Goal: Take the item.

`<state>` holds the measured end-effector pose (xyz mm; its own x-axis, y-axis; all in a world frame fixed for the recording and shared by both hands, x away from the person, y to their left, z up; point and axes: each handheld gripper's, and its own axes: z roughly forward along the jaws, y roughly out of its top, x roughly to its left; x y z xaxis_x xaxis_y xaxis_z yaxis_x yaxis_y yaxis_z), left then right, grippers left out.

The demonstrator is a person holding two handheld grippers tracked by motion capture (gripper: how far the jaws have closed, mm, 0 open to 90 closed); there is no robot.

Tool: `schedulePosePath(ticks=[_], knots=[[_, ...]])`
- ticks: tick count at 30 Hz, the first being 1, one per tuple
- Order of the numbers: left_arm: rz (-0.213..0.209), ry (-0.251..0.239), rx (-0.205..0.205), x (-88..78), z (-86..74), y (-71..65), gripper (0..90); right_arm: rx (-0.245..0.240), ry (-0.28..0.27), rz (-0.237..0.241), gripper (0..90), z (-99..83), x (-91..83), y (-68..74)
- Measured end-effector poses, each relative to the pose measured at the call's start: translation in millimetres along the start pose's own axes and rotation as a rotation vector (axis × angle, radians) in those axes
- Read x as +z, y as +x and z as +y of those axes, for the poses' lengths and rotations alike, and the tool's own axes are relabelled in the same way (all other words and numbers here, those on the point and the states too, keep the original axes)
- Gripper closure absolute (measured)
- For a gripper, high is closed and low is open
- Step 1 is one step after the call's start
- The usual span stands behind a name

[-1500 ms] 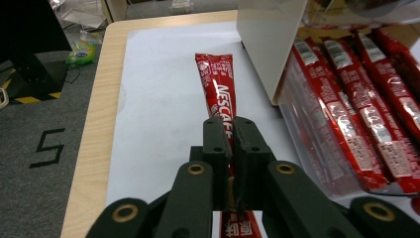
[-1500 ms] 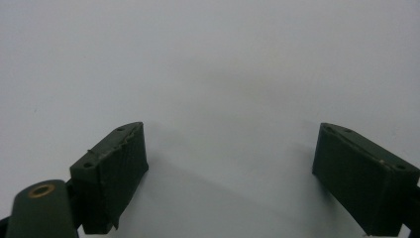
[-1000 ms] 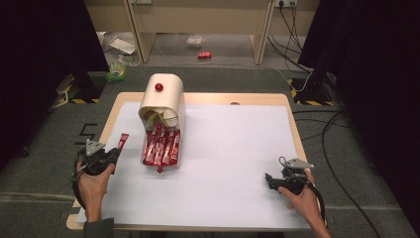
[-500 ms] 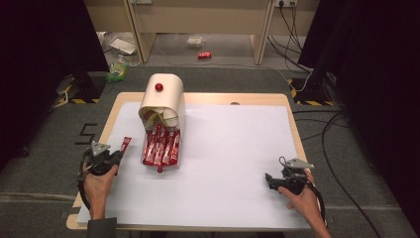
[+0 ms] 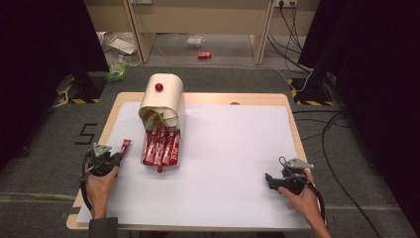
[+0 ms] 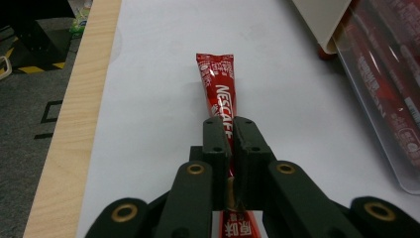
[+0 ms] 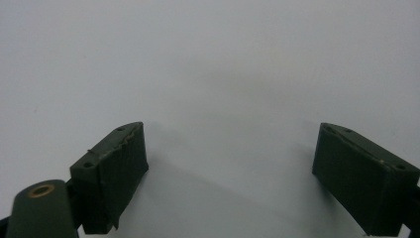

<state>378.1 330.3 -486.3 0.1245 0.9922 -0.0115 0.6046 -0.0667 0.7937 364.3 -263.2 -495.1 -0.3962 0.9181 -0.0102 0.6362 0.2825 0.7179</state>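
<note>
Left hand-held gripper point(image 6: 229, 148) clamped on red coffee stick point(image 6: 220, 94), low over white sheet at bench point(image 5: 111, 111) left edge, well left of clear tray point(image 5: 161, 148) holding more sticks. Step, as judged: setting stick down. Next: open jaws, lift clear. Right hand-held gripper point(image 7: 228, 173) wide, empty, resting.

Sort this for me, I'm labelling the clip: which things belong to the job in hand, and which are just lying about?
Part of the job:
- red coffee stick pinched by the left gripper
- clear tray of sticks
- cream dispenser box

Lying about:
- red can on the floor
- green packet
- cables
</note>
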Motion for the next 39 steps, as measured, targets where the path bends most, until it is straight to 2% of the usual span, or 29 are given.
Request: schedulePosePath(ticks=[10,17,22,27,30,36,39], knots=[[0.012,0.01,-0.006,5.2,-4.0,1.6,83.7,0.0,0.0,0.0,14.0,0.0,0.0,0.0],[0.021,0.019,-0.009,6.1,-4.7,1.1,79.9,0.0,0.0,0.0,14.0,0.0,0.0,0.0],[0.038,0.012,0.004,2.1,-1.3,-1.0,68.2,0.0,0.0,0.0,14.0,0.0,0.0,0.0],[0.042,-0.008,0.007,-2.2,2.0,-2.5,63.2,-0.001,0.0,0.0,14.0,0.0,0.0,0.0],[0.03,-0.017,0.003,-4.2,4.0,-2.2,53.5,0.0,0.0,0.0,14.0,0.0,0.0,0.0],[0.011,-0.034,0.021,-10.2,9.1,-4.2,47.8,0.0,0.0,0.0,14.0,0.0,0.0,0.0],[-0.01,-0.046,0.024,-14.9,13.1,-5.5,42.1,0.0,0.0,0.0,14.0,0.0,0.0,0.0]])
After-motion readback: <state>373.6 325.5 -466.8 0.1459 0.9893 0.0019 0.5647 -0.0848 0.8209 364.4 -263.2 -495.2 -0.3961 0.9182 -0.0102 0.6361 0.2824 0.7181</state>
